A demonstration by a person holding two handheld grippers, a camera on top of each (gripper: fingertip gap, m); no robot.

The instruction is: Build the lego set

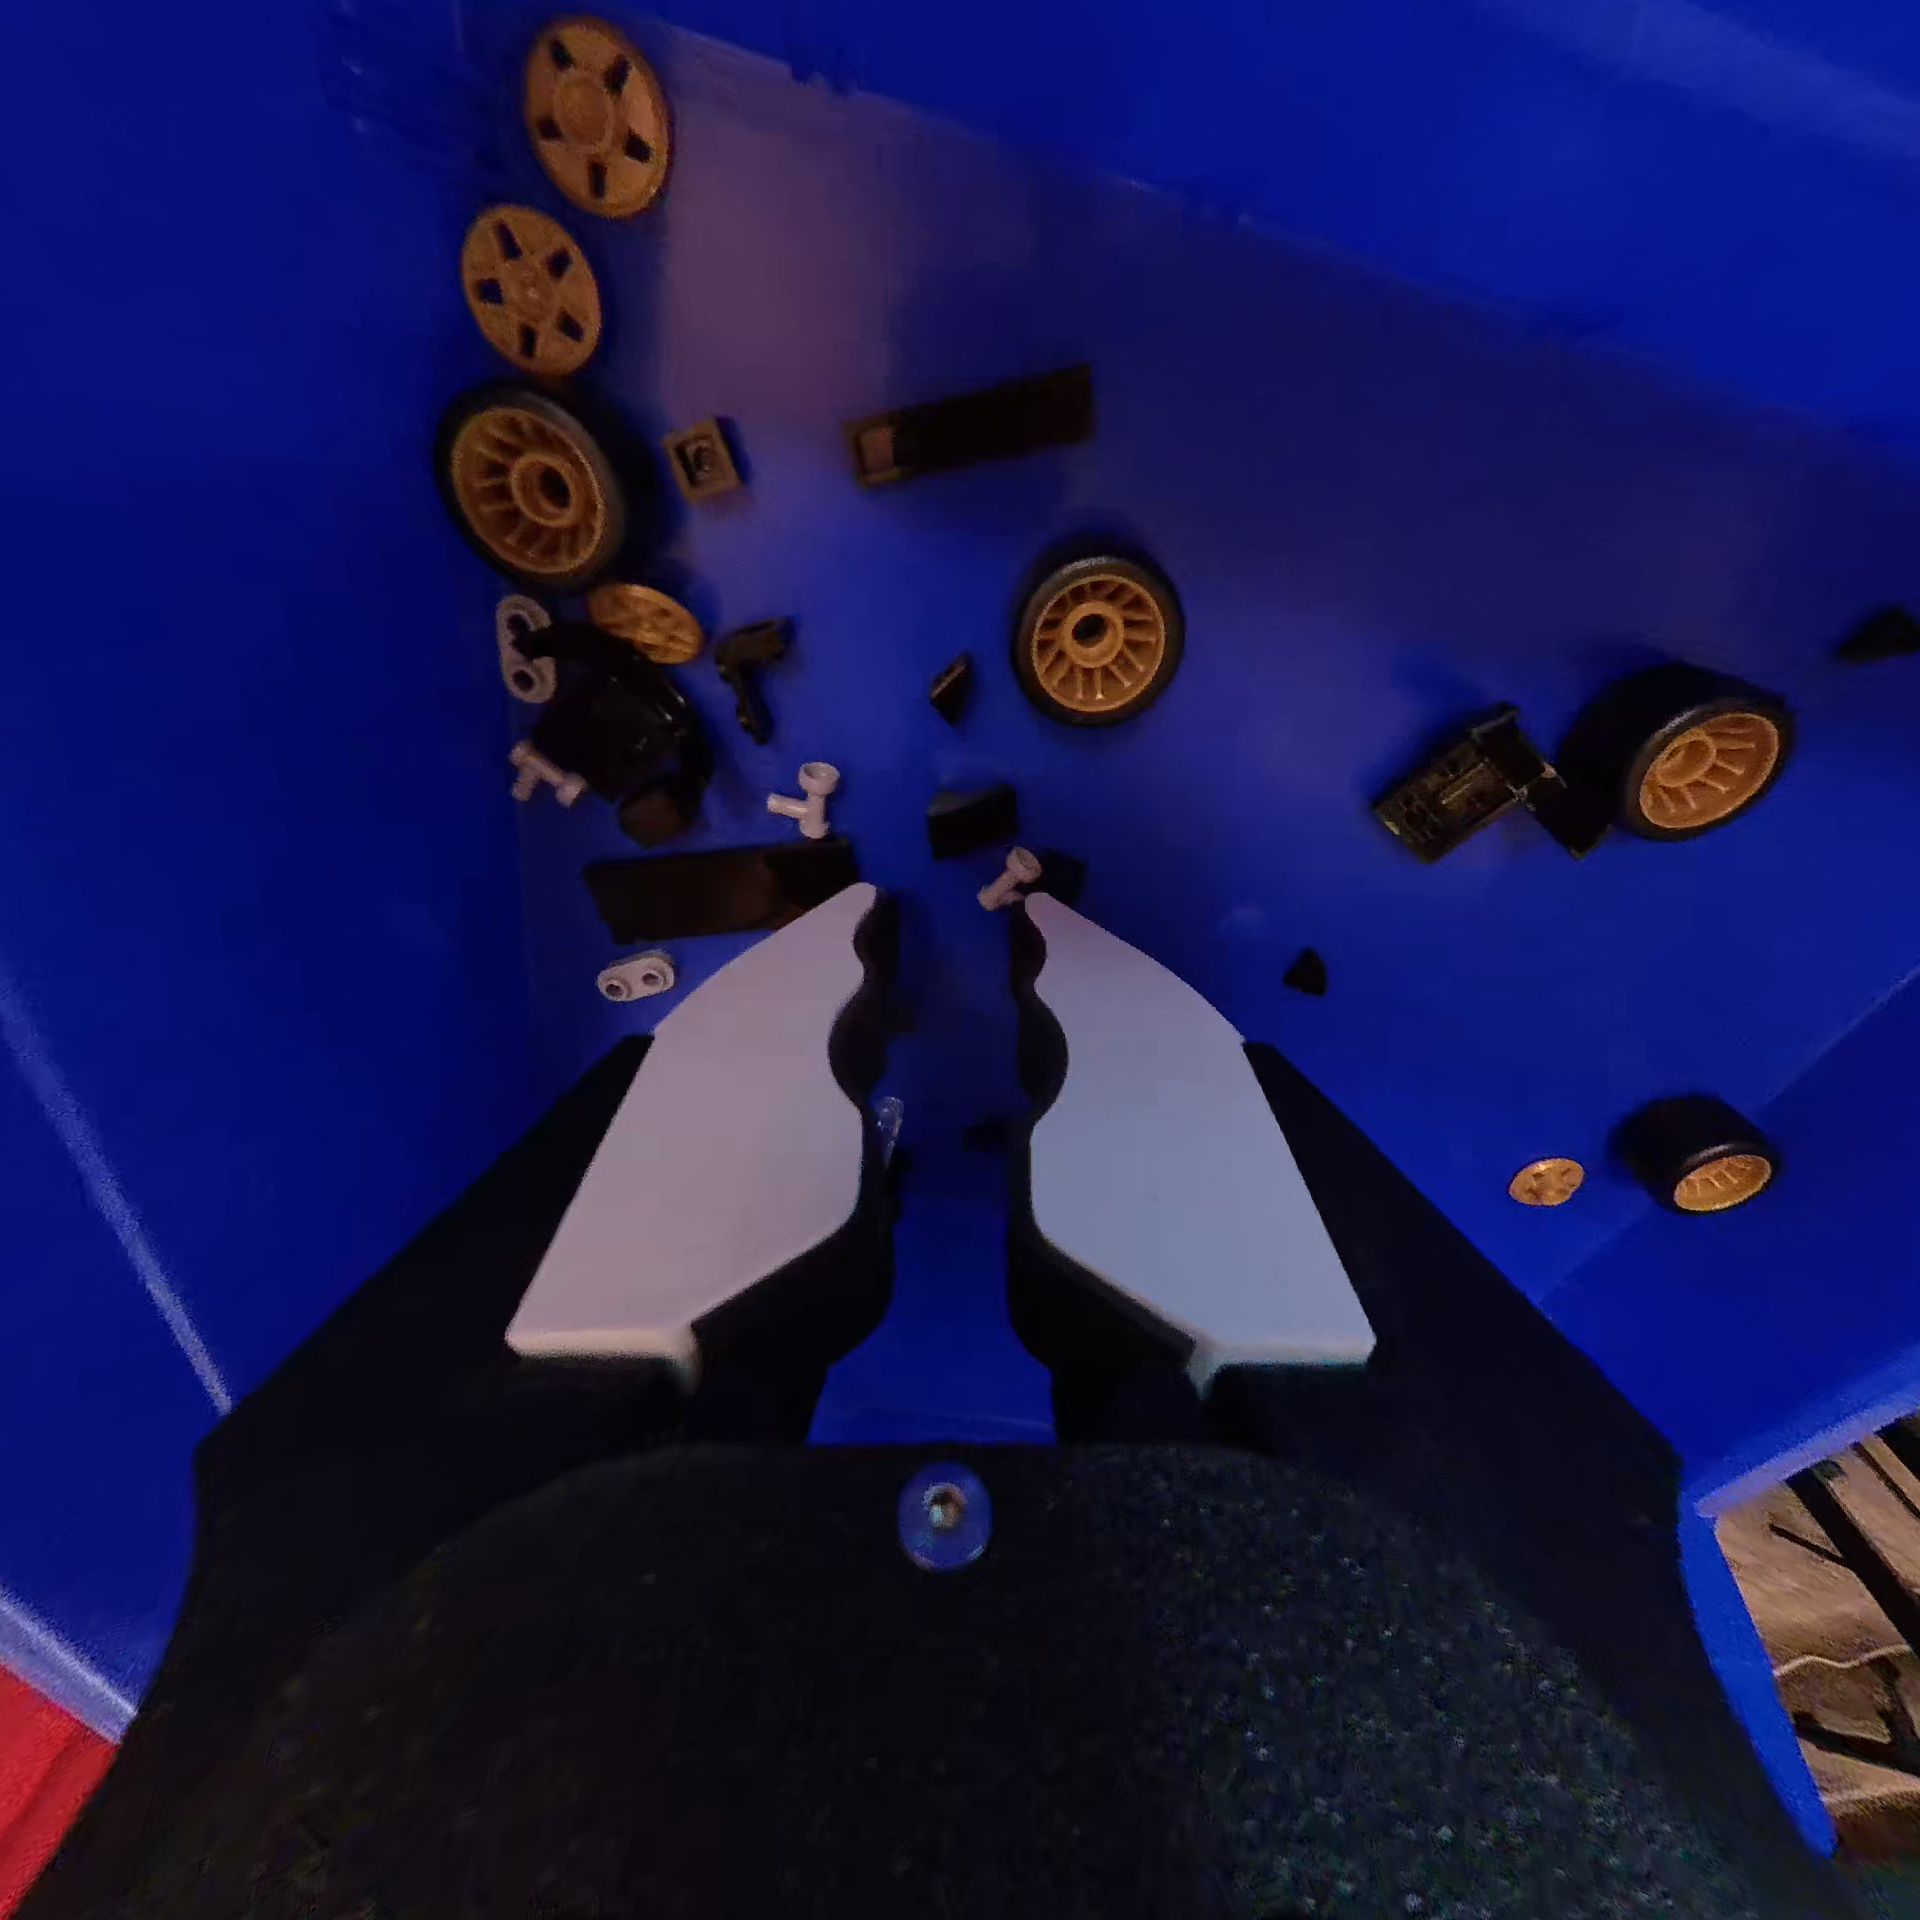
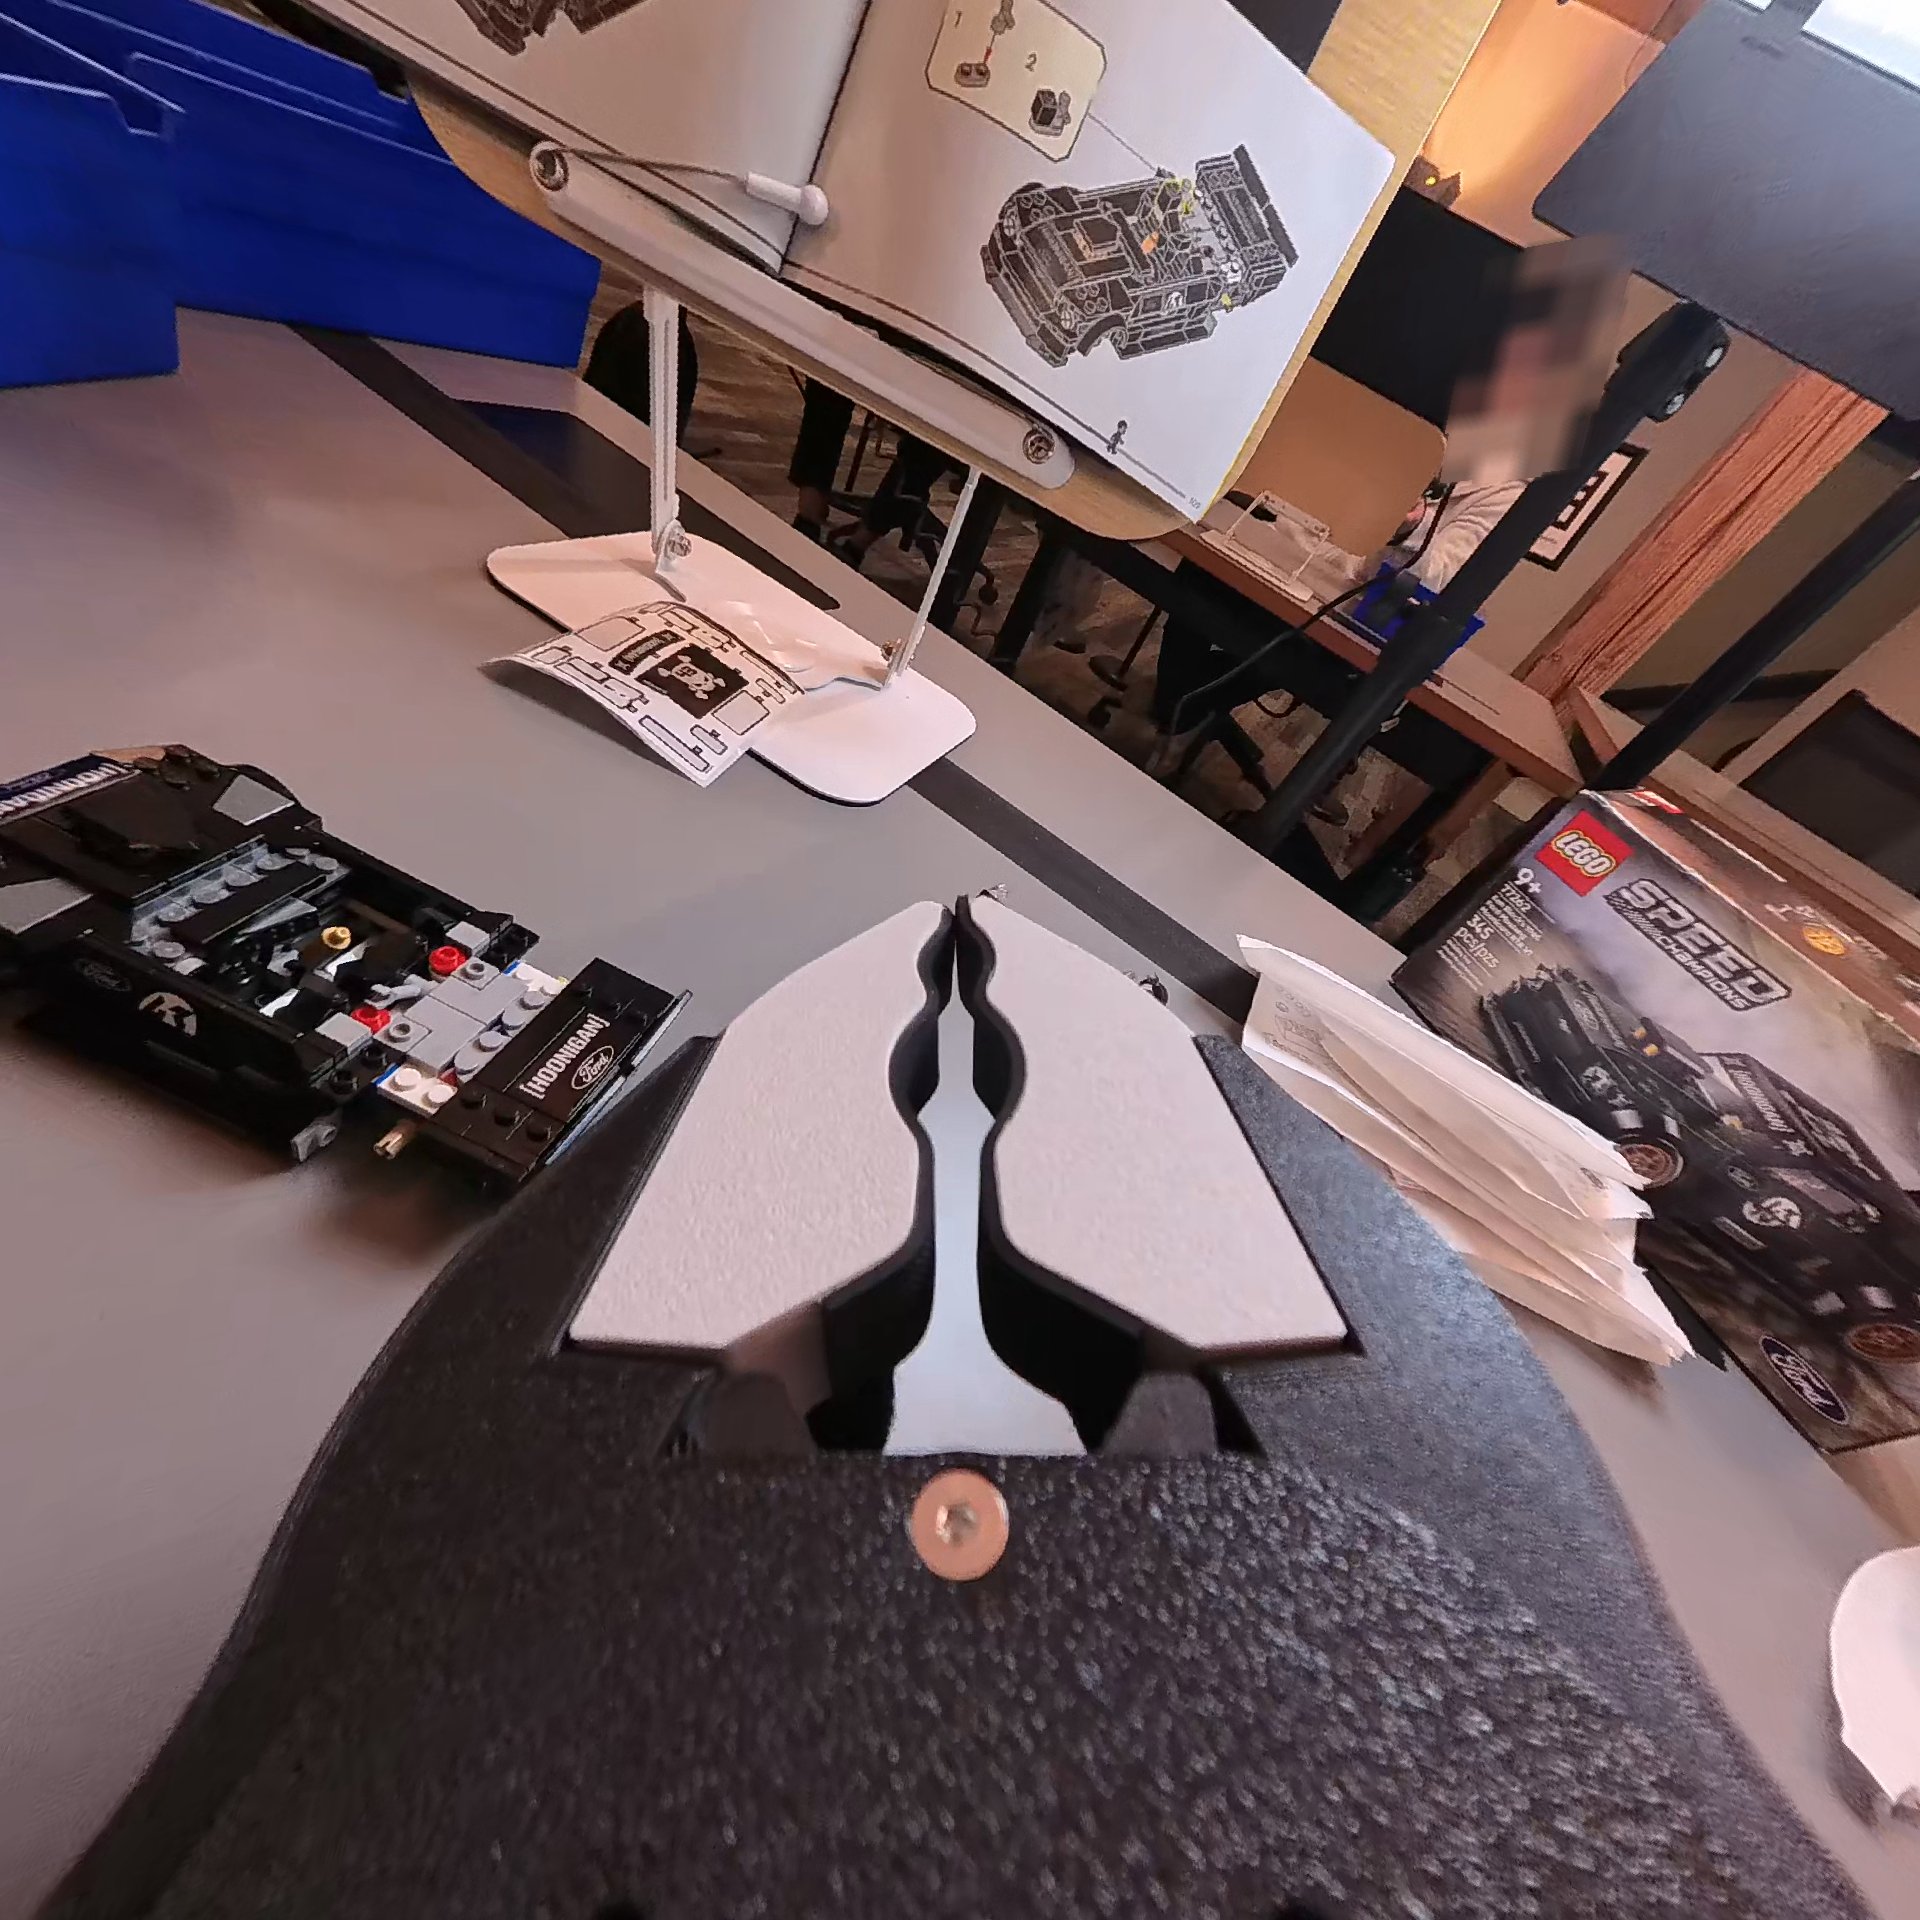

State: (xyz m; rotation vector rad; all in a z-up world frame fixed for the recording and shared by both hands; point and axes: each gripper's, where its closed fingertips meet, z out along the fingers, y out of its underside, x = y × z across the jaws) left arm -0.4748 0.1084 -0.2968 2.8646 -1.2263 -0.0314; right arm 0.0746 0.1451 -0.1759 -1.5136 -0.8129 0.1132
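Note:
My left gripper is open and empty inside a blue bin of loose parts. A small grey pin lies just past its right fingertip. A long black tile lies by its left fingertip, and a black slope piece lies just ahead. Gold-rimmed wheels and gold discs are scattered farther off. My right gripper is shut with nothing seen between its tips, held above the grey table. The partly built black car lies on the table to its left.
The open instruction booklet rests on a white stand behind the car, with a sticker sheet at its foot. The set's box and empty paper bags lie to the right. Blue bins stand at the far left. The left gripper's tips are roughly 55 cm from the right gripper's. The partly built black car lies some 15 cm from my right tips, 40 cm from my left tips.

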